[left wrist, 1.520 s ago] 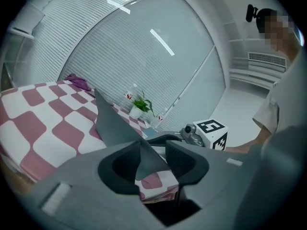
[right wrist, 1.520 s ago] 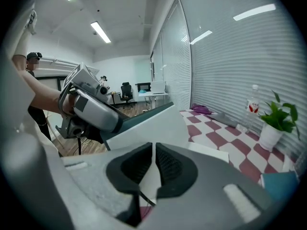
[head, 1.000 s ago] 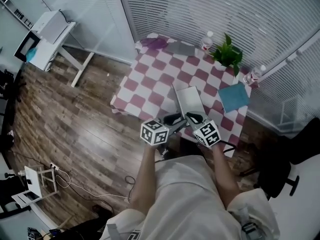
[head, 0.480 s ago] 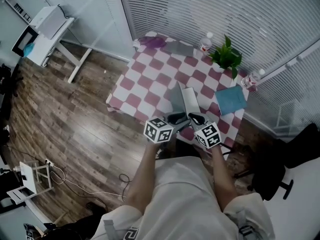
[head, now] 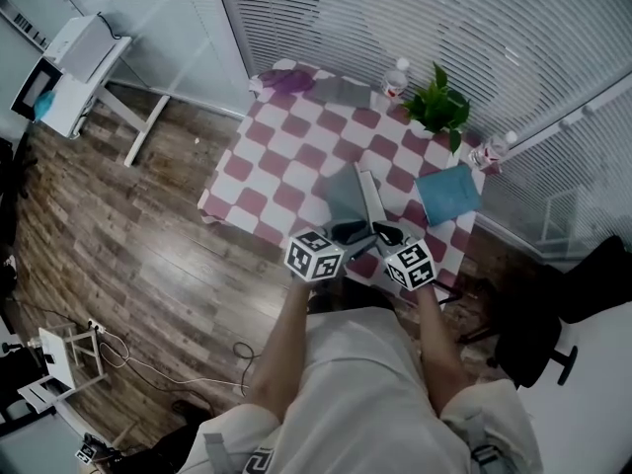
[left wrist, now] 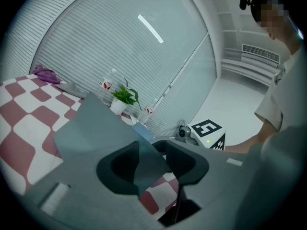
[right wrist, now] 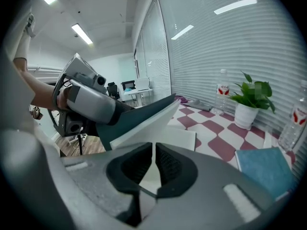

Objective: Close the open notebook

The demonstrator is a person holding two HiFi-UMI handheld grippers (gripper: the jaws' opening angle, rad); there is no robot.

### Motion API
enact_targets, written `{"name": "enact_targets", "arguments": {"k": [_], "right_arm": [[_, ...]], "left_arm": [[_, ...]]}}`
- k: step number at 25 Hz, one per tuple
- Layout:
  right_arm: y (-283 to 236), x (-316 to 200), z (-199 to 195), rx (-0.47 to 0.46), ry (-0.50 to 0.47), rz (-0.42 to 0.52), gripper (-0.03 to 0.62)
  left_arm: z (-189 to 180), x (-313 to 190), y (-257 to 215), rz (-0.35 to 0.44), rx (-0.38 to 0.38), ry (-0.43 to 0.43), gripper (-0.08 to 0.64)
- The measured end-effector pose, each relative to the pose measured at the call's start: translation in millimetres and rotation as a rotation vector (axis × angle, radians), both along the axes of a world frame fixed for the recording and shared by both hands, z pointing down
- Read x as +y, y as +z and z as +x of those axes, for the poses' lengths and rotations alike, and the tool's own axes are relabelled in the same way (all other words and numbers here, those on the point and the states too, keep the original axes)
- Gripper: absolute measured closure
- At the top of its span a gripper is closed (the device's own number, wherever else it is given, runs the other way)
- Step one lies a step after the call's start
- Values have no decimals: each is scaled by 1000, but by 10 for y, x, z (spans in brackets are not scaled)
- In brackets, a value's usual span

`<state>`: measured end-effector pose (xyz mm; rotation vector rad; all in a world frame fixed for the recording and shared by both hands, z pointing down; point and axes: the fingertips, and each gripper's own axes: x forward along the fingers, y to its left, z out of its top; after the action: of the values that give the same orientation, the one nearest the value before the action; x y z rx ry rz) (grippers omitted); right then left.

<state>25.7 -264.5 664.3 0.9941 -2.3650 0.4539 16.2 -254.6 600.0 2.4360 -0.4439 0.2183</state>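
The notebook [head: 373,197] lies near the front edge of the checkered table [head: 281,156]. Its grey cover [head: 344,194] with a block of white pages stands lifted at a slant over the flat right-hand page [right wrist: 178,139]. My left gripper [head: 348,232] is shut on that raised half; in the left gripper view the cover [left wrist: 96,128] runs between the jaws of the left gripper [left wrist: 153,153]. My right gripper [head: 387,232] sits at the notebook's near edge. In the right gripper view the jaws of the right gripper [right wrist: 154,153] are almost together on the thin edge of the right-hand side.
A potted plant [head: 439,107], two water bottles [head: 395,79] [head: 489,151], a purple cloth [head: 286,80] and a grey flat item [head: 341,90] line the table's far side. A blue booklet [head: 449,191] lies right of the notebook. A black chair [head: 553,334] stands at right.
The notebook's left half has risen from lying flat open to standing at a slant, swinging toward the right-hand page with my left gripper. Both grippers shifted a little across the table.
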Motion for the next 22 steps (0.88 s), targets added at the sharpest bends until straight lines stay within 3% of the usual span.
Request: {"name": "enact_targets", "arguments": {"k": [9, 16, 22], "right_arm": [[160, -60, 221, -15, 36, -45, 569], [330, -65, 310, -29, 53, -86, 569], [447, -56, 403, -16, 76, -108, 569]], "left_arm": [[199, -42, 66, 1, -29, 27, 390], [285, -62, 107, 9, -35, 23, 350], [243, -35, 248, -1, -86, 11, 350]]}}
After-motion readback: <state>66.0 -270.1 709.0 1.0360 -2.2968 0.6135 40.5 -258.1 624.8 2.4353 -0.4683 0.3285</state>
